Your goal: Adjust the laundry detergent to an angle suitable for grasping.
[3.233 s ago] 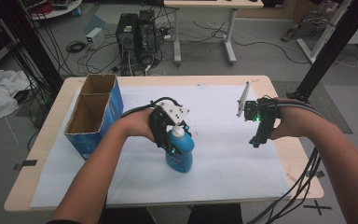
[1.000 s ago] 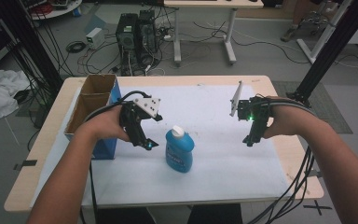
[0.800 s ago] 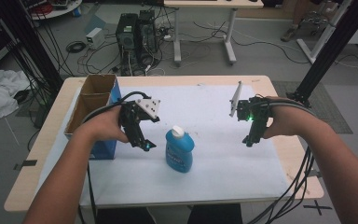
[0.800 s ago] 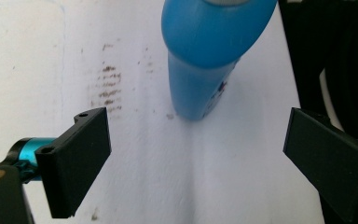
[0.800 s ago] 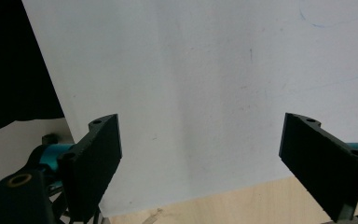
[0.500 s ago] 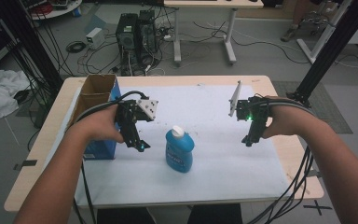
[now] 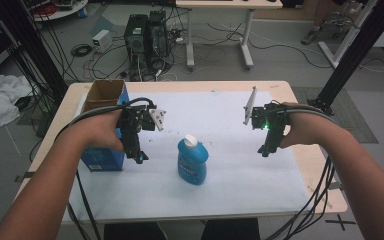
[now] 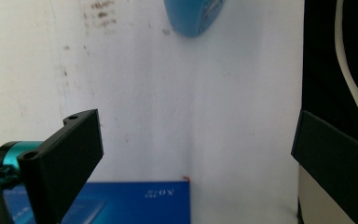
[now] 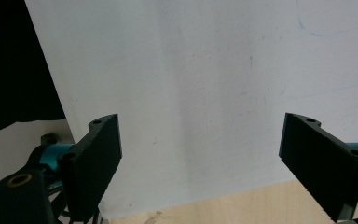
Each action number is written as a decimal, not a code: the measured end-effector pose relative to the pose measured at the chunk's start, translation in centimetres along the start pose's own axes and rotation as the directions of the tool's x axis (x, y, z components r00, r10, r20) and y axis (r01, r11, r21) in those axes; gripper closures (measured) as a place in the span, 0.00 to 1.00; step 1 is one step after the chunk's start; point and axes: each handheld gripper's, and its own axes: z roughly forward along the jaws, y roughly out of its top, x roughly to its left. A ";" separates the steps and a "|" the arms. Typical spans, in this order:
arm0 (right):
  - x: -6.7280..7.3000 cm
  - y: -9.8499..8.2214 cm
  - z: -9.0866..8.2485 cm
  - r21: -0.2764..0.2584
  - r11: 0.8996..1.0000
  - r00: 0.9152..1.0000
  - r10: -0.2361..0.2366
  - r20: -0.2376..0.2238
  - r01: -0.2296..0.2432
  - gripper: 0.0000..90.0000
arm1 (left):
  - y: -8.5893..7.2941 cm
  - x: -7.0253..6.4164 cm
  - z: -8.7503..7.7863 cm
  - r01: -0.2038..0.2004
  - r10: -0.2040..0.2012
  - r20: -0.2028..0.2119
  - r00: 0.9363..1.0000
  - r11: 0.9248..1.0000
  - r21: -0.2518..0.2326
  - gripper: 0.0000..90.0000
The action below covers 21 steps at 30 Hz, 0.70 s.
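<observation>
A blue bottle [image 7: 192, 162] with a white cap stands in the middle of the white sheet [image 7: 215, 112]. My left gripper [image 7: 139, 157] hangs to its left, apart from it, just in front of the blue cardboard box [image 7: 100, 156]. Its jaws have just been opening and hold nothing. In the left gripper view the left gripper [image 8: 193, 140] stands wide open over the sheet, with the bottle [image 8: 193, 16] at the top edge and the box [image 8: 144, 200] at the bottom. My right gripper [image 7: 265, 150] points down to the right of the bottle. The right gripper [image 9: 200, 140] is open and empty.
The box is open on top and sits at the table's left edge. Bare wooden table [image 7: 312, 167] borders the sheet on the right. Cables trail from both grippers over the front edge. Computer towers [image 7: 147, 32] and a black frame post [image 7: 352, 55] stand beyond the table.
The left gripper, which was down over the bottle, has let it go and drawn away to the left toward the box. The bottle stays on the sheet. The right hand has hardly moved.
</observation>
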 end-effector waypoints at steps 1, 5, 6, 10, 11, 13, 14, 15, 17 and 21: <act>0.0 0.1 0.0 0.001 1.000 1.000 -0.004 -0.003 0.004 0.14 | 0.0 0.0 0.0 0.005 -0.005 0.000 1.000 1.000 0.012 0.02; 0.1 0.3 0.1 0.004 1.000 1.000 -0.006 -0.002 0.006 0.14 | 0.1 0.0 0.0 0.010 -0.009 -0.011 1.000 0.998 0.067 0.02; 0.2 0.4 0.1 0.008 1.000 1.000 -0.006 -0.004 0.006 0.14 | 0.2 0.1 0.0 0.019 -0.018 -0.007 1.000 0.997 0.073 0.02; 0.3 0.5 0.2 0.010 1.000 1.000 -0.011 -0.007 0.011 0.14 | 0.3 0.3 0.1 0.036 -0.036 -0.002 0.999 0.992 0.120 0.02; 0.3 0.6 0.2 0.009 1.000 1.000 -0.013 -0.007 0.013 0.14 | 0.3 0.4 0.2 0.041 -0.041 0.002 0.999 0.990 0.132 0.02; 0.3 0.6 0.2 0.011 1.000 1.000 -0.011 -0.008 0.011 0.14 | 0.4 0.6 0.1 0.049 -0.050 0.001 0.999 0.989 0.140 0.02; 0.3 0.6 0.2 0.012 1.000 1.000 -0.012 -0.009 0.012 0.14 | 0.4 0.6 0.0 0.051 -0.052 0.002 0.999 0.989 0.136 0.02; 0.3 0.6 0.2 0.013 1.000 1.000 -0.011 -0.007 0.011 0.14 | 0.3 0.6 -0.1 0.052 -0.053 0.001 0.999 0.990 0.131 0.02; 0.3 0.6 0.3 0.009 1.000 1.000 -0.018 -0.009 0.018 0.13 | 0.3 0.6 -0.3 0.065 -0.066 0.005 0.998 0.990 0.123 0.02; 0.2 0.6 0.2 0.009 1.000 1.000 -0.018 -0.011 0.018 0.14 | 0.2 0.7 -0.6 0.076 -0.077 0.002 0.997 0.990 0.121 0.02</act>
